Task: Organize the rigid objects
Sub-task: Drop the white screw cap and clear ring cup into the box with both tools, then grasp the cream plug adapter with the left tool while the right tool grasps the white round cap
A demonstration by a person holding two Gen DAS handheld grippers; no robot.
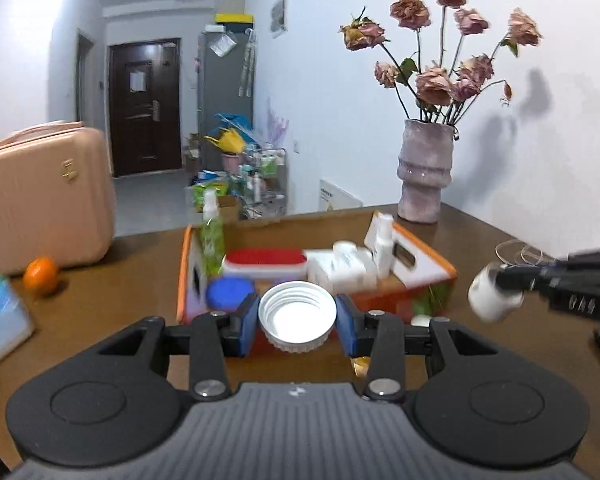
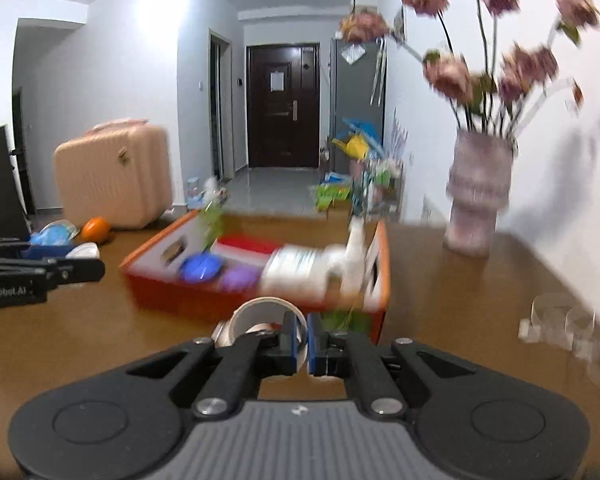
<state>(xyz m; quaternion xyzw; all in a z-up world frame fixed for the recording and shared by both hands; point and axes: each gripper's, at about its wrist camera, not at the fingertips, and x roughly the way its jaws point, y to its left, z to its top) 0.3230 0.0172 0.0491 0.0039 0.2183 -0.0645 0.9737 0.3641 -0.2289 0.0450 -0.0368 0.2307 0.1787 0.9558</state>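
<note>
My left gripper is shut on a white screw cap, its open threaded side up, held just before the orange box. The box holds a green spray bottle, a red-lidded container, a blue lid and white bottles. My right gripper is shut on the rim of a white jar; in the left wrist view the jar hangs at the right, beside the box. The right view is blurred.
A vase of dried roses stands at the table's back right by the wall. An orange, a pink suitcase and a blue tissue pack are at the left. Clear plastic pieces lie at the right.
</note>
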